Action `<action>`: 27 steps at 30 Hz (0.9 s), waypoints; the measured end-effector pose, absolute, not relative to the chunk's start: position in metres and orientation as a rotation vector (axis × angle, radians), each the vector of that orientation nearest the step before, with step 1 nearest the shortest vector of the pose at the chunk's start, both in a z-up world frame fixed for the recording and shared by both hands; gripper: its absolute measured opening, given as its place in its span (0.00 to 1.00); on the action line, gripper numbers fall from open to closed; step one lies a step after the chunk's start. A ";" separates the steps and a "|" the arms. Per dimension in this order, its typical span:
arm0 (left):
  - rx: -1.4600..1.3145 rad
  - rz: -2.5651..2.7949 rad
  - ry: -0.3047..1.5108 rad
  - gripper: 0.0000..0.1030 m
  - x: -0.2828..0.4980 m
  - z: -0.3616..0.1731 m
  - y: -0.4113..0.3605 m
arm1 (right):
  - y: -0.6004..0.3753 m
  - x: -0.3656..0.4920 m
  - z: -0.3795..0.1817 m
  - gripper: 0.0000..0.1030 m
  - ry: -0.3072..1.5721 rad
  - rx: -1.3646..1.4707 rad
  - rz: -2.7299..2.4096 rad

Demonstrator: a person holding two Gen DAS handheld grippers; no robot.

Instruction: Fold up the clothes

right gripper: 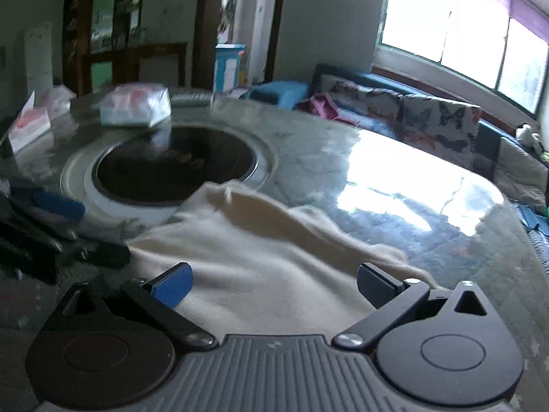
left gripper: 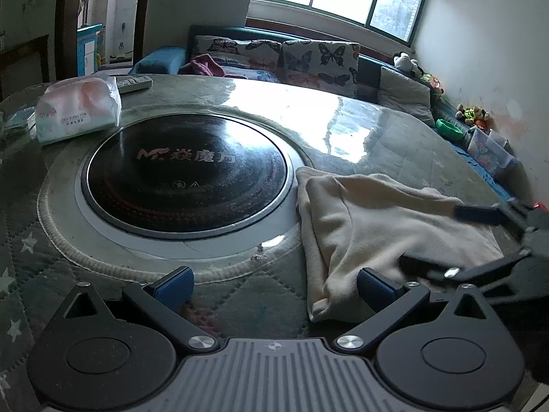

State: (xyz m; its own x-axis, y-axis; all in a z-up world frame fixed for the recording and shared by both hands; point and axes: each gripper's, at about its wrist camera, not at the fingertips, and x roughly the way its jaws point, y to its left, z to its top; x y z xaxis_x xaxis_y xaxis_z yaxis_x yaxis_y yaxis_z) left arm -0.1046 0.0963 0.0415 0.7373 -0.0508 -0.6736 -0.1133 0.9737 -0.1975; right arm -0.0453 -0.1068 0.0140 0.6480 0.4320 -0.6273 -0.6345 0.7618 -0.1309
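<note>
On the counter [left gripper: 394, 130] beside a round black hotplate [left gripper: 185, 171], cream garment [left gripper: 377, 226] lying rumpled, left hand-held gripper [left gripper: 274, 283] spread wide at its near corner, gripping nothing, right hand-held gripper [right gripper: 274, 283] spread wide above the cloth, likewise empty, tissue pack [left gripper: 77, 110] behind.

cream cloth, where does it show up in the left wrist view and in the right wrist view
Left wrist view: the cream cloth lies right of centre on the table, just right of the round black cooktop.
Right wrist view: the cream cloth fills the lower centre, directly ahead of the open tongs, below and right of the cooktop.
Shared landmark: the cooktop, touching the cloth's far left corner in both.
</note>
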 end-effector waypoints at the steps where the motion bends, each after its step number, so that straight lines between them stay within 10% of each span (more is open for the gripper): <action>1: -0.235 0.040 0.740 1.00 -0.105 0.043 0.099 | -0.104 -0.046 0.012 1.00 0.605 -0.375 0.625; 12: -0.295 0.074 0.732 0.95 -0.098 0.048 0.119 | -0.086 -0.085 0.032 0.95 0.504 -0.493 0.786; 27: -0.514 -0.017 0.767 0.72 -0.087 0.047 0.125 | -0.034 -0.108 0.010 0.37 0.502 -0.717 0.896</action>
